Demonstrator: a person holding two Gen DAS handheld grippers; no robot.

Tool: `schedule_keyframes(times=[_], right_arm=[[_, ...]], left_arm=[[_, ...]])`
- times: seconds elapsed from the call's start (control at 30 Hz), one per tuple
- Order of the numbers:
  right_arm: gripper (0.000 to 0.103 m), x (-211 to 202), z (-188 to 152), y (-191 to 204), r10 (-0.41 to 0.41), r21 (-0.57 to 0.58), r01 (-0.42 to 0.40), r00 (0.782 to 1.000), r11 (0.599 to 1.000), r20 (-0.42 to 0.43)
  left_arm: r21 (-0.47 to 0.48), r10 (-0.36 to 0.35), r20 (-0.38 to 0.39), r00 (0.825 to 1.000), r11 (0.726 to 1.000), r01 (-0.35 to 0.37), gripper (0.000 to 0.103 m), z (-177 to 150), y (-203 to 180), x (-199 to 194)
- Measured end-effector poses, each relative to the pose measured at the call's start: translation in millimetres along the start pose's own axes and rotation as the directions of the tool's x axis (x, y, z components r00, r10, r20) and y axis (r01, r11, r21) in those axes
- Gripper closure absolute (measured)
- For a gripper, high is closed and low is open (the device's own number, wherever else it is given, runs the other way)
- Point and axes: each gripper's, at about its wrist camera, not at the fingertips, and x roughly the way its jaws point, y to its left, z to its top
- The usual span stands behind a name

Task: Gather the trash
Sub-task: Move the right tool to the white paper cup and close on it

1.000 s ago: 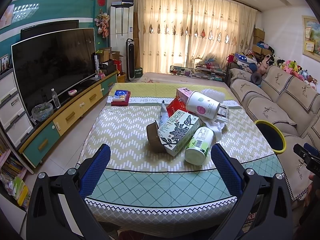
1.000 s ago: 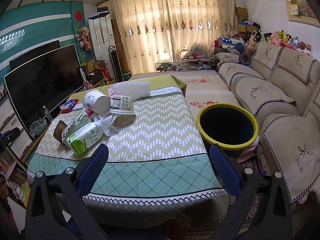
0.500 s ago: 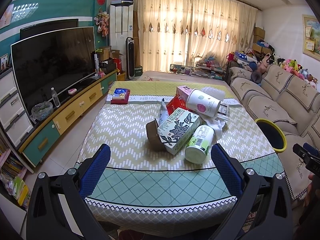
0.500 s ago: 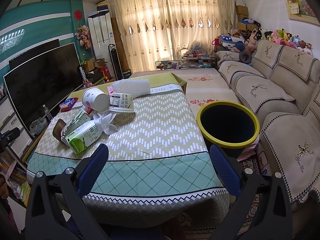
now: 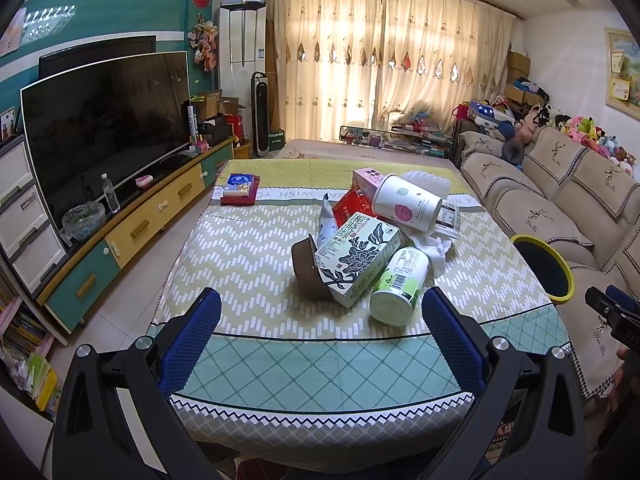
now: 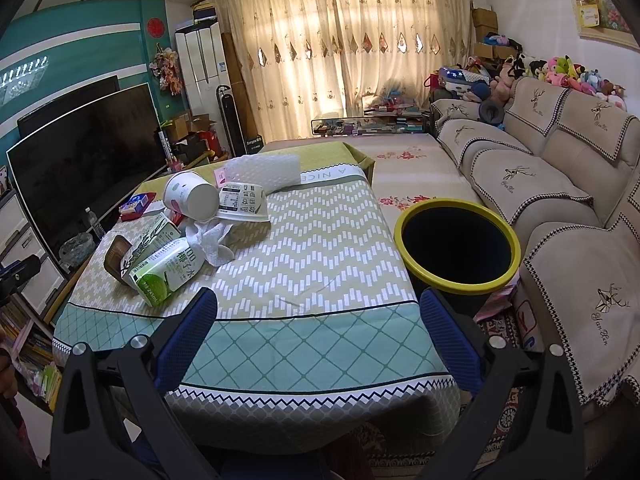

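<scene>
Well, very little has changed over the last second: both views have crept only slightly nearer the bench, and the pile of trash lies just as it did, so the collecting has not really started. The left gripper hangs released and empty off the near edge, its blue fingers spread wide, and the right gripper is likewise released and holds nothing. From the left gripper the trash sits at about twelve o'clock: a green coconut-water carton lying on its side nearest, touching the flower-printed box at its eleven o'clock, with a brown tub leaning on that box's far-left side. Behind them are a crumpled tissue, a tipped white paper cup, a red packet and a pink box. From the right gripper the yellow-rimmed bin stands on the floor at about one o'clock, just beside the bench, its mouth open. I'd judge the carton the likeliest first pick, being closest and free on top; the small drift suggests a slow approach only.
</scene>
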Motion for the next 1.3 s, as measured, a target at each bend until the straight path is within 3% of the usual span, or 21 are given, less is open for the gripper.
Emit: schedule_keyframes(times=[0.33,0.7,0.97,1.07,1.3], right_arm=[[0.006,8.0,0.8,2.8,0.004,-0.013,-0.005,1.000,1.000,-0.017],[0.006,56.0,35.7,49.2,0.127,-0.100,-0.132,0.991,0.986,-0.051],[0.008,119.3,73.2,105.0,0.258,-0.209,-0.270,0.963,0.940,-0.084],[0.014,144.1,85.1,120.3,0.300,-0.241,-0.321,0.946,0.916,-0.122],[0.017,193.1,97.6,141.4,0.340,-0.286,-0.387,0.919,0.876,-0.200]], left_arm=[[-0.005,0.005,-0.011,1.000,1.000,-0.005,0.004,0.4,2.1,8.7],[-0.035,0.028,-0.024,0.999,0.999,-0.028,0.004,2.8,22.0,30.9],[-0.037,0.049,-0.032,0.998,0.998,-0.050,0.004,8.3,34.2,63.0],[-0.027,0.052,-0.026,0.998,0.998,-0.053,0.004,13.4,34.6,73.9],[-0.020,0.028,-0.040,0.999,0.999,-0.028,0.004,21.4,33.8,100.4]])
